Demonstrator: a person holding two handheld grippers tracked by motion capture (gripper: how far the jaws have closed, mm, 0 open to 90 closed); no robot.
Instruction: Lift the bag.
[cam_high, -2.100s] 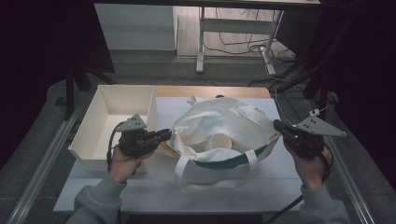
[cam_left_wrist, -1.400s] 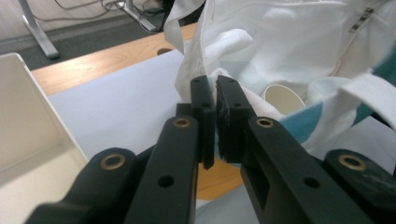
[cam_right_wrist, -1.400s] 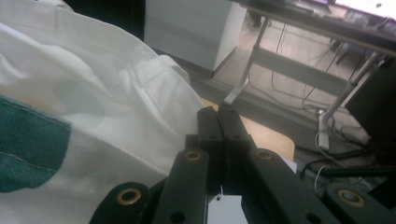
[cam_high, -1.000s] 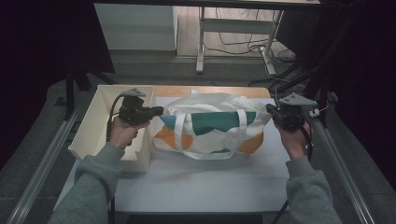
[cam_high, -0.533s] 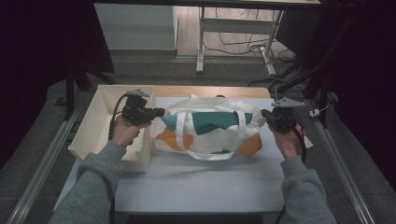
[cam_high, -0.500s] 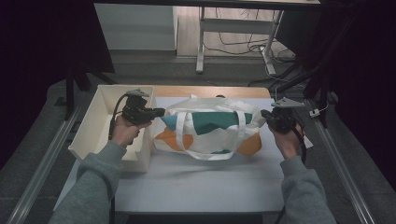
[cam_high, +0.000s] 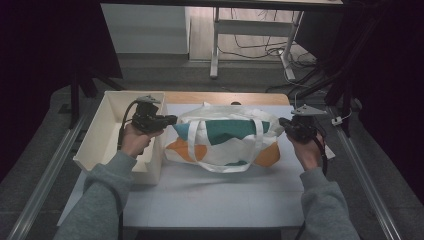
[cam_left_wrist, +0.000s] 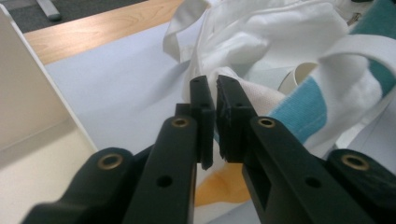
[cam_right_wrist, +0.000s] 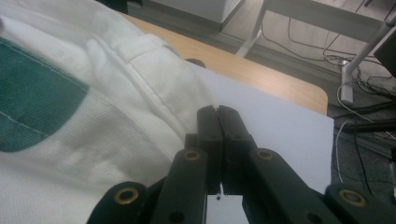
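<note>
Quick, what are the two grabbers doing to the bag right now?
Left gripper: fingers have just been opening a little, gap narrow, beside the tote bag edge; no cloth visibly clamped.
Right gripper: fingers closed, beside the bag's end, holding nothing visible.

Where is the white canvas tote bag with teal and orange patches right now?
In the high view, the white canvas tote bag lies mid-table, between the cream tray at left and the right gripper.

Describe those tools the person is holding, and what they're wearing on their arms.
Each hand holds a black gripper: the left gripper and the right gripper. Each has two flat black jaws on arms with brass-coloured rivets. A grey three-cornered plate sits on top, and a black cable trails from each. The person wears grey sleeves with ribbed cuffs.
</note>
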